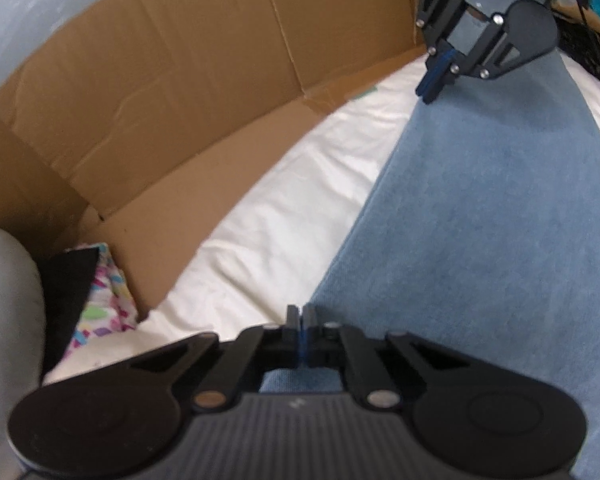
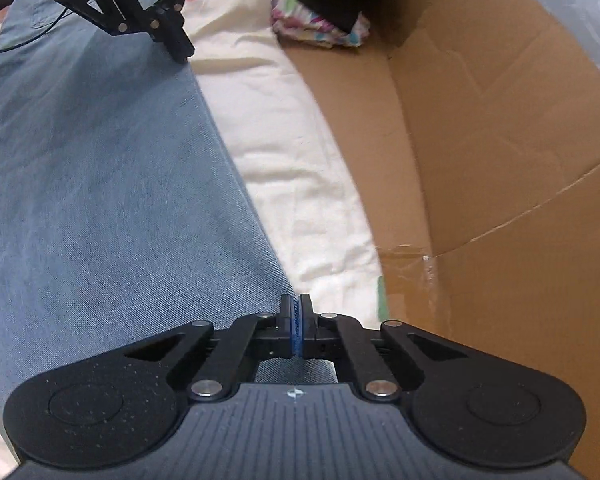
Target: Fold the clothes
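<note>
Blue jeans [image 1: 480, 200] lie flat in a long strip on a white sheet [image 1: 292, 208]. My left gripper [image 1: 301, 316] sits at the jeans' left edge with its jaws together, and the denim edge runs in between the pads. At the far end of the same edge, my right gripper [image 1: 430, 94] pinches the fabric. In the right wrist view the right gripper [image 2: 296, 304] is closed on the edge of the jeans [image 2: 100, 160]. The left gripper [image 2: 182, 54] is closed on that edge farther along.
A flattened cardboard box [image 1: 160, 80] stands along the sheet's far side, also seen as cardboard [image 2: 500, 160]. A colourful patterned cloth [image 1: 104, 304] and a black item [image 1: 72, 280] lie near a grey cushion [image 1: 4, 320]. A black cable [image 2: 20, 46] crosses the jeans.
</note>
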A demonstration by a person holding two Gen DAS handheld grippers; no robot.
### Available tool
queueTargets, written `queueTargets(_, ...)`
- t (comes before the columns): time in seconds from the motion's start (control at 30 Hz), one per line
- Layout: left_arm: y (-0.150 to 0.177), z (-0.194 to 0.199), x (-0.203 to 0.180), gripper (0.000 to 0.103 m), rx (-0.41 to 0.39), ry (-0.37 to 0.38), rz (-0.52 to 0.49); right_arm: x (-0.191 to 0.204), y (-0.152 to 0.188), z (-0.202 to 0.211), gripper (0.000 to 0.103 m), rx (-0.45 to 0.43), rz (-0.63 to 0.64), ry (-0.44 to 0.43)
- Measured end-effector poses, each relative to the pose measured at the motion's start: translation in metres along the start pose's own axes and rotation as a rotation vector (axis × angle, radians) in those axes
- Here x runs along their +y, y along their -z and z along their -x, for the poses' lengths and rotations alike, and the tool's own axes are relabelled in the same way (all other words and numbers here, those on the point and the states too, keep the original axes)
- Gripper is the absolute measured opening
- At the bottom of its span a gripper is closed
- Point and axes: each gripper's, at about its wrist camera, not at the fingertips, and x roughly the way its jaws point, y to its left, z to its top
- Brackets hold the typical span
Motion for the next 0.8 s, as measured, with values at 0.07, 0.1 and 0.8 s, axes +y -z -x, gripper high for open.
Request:
queueTargets(0.07, -0.002, 0.003, 0.003, 0.000, -0.011, -0.004, 0.016, -0.001, -0.002, 0.001, 0.000, 0.003, 0.001, 0.021)
queueTargets(0.1, -0.003, 0.002, 0.005, 0.000, -0.010, -0.007, 0.023, -0.002, -0.004, 0.000, 0.000, 0.005, -0.004, 0.030)
queueTargets(0.8, 0.019, 0.021, 0.025, 0.027, -0.041, -0.029, 0.258, -0.022, 0.051, 0.059, 0.041, 0.036, -0.332, 0.110)
